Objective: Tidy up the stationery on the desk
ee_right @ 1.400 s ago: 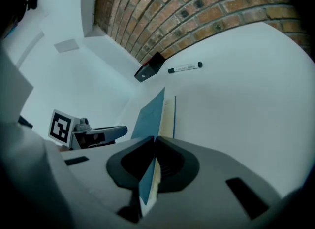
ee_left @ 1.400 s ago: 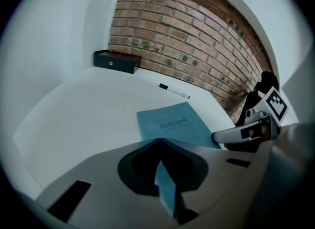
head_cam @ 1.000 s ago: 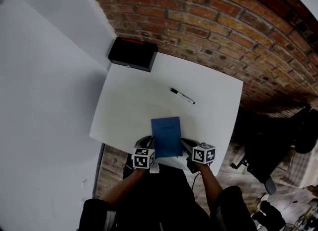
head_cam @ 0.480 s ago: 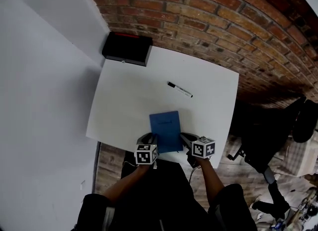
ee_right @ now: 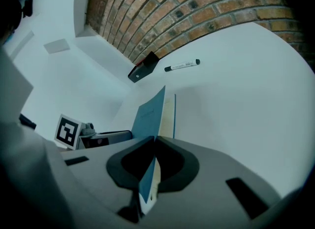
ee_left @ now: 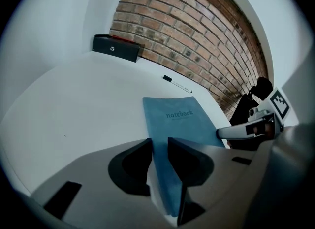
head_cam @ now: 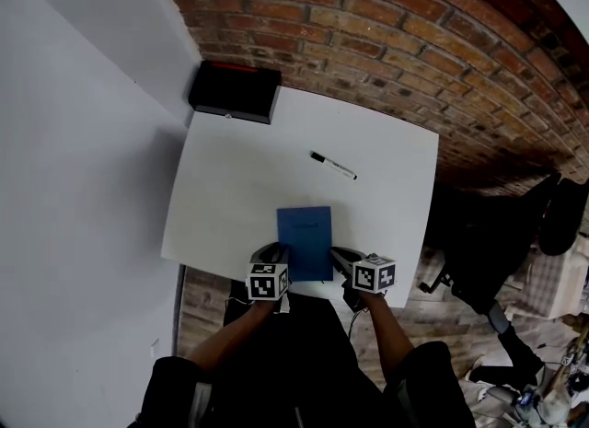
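Observation:
A blue notebook [head_cam: 306, 242] lies at the near edge of the white desk [head_cam: 239, 187], with a gripper at each near corner. My left gripper [head_cam: 279, 255] stands open; its jaws have just been opening, and the notebook's [ee_left: 182, 119] near left corner lies between them [ee_left: 159, 142]. My right gripper [head_cam: 339, 257] is shut on the near right corner [ee_right: 155, 139], where the blue cover [ee_right: 147, 117] rises off the cream pages. A black-capped white marker [head_cam: 333, 166] lies further back. A black case [head_cam: 235, 91] sits at the far left corner.
A brick wall [head_cam: 414, 40] runs behind the desk, and a white wall [head_cam: 74, 187] stands at its left. A dark office chair [head_cam: 488, 260] is on the floor to the right. The desk's front edge is just under both grippers.
Both grippers stay at the notebook's near corners, and notebook, marker and case keep their places. Only the head view has shifted a little.

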Motion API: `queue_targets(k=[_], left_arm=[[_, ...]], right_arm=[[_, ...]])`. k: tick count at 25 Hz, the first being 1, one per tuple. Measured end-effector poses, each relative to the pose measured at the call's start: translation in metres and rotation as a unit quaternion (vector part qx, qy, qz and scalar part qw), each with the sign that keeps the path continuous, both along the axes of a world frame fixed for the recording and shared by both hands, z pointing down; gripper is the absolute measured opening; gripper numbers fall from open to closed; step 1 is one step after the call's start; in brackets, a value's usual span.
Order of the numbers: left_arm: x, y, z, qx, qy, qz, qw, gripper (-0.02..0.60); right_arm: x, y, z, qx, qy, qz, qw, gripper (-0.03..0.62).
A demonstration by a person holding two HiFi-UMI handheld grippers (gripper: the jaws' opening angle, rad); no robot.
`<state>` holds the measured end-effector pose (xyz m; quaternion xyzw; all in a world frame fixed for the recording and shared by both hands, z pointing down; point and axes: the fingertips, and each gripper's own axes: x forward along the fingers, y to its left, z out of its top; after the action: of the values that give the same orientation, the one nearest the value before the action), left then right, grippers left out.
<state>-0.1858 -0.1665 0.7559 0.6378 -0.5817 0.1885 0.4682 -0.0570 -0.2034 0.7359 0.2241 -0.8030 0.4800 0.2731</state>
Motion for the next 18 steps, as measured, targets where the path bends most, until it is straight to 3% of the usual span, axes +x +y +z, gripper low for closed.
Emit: queue_targets(k=[18], left_arm=[[-0.086, -0.007, -0.003, -0.004, -0.017, 0.029, 0.9994, 0.112]], right_arm=[[-0.086, 0.009, -0.008, -0.004, -0.007, 0.029, 1.000, 0.032]])
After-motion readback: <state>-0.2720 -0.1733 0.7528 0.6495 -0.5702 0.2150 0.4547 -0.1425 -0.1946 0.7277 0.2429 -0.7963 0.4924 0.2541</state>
